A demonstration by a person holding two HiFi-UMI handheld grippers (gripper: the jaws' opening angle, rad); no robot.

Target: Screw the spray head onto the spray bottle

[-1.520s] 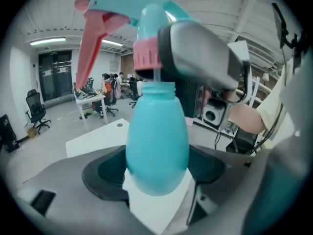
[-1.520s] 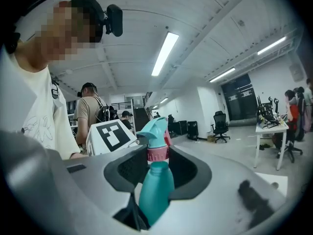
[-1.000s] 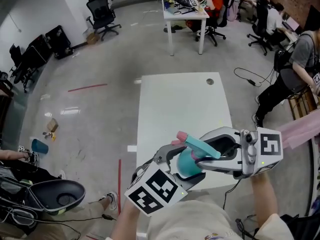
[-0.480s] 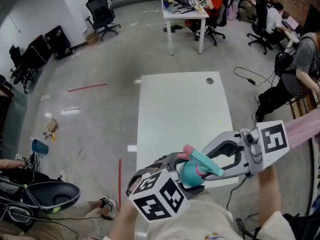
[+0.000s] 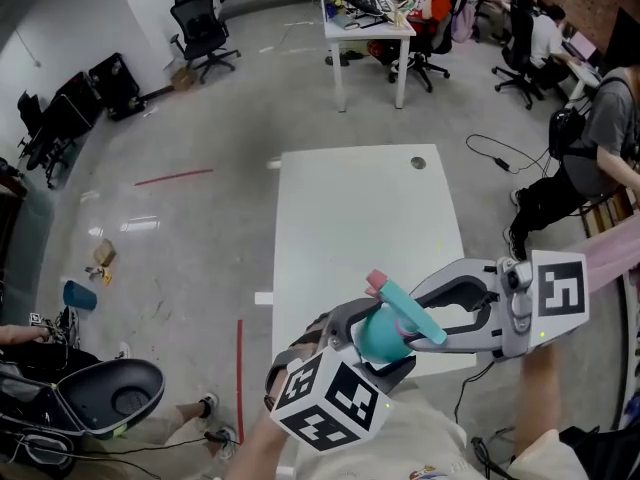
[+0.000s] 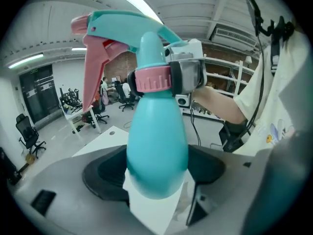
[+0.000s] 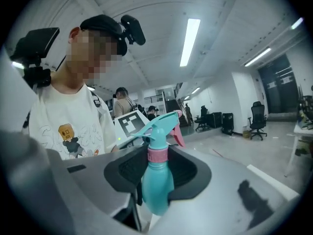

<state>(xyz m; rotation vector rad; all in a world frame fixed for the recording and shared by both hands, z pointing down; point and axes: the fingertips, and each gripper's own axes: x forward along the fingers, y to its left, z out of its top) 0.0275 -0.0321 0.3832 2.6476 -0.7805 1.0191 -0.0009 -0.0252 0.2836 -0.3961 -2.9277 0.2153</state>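
Note:
A teal spray bottle is held in the air above the near end of the white table. Its teal spray head with pink trigger sits on the neck, with a pink collar at the joint. My left gripper comes from below and is shut on the bottle's body. My right gripper reaches in from the right, and its fingers clasp the pink collar. The bottle's base is hidden behind the left jaws.
The table has a round cable hole at its far end. A person stands at the right edge by a floor cable. Desks with seated people and office chairs are farther back. A dark basket lies at lower left.
The left gripper has sunk a little toward the bottom of the view and its marker cube has turned. The right gripper tilted up and came back level. Both still hold the bottle.

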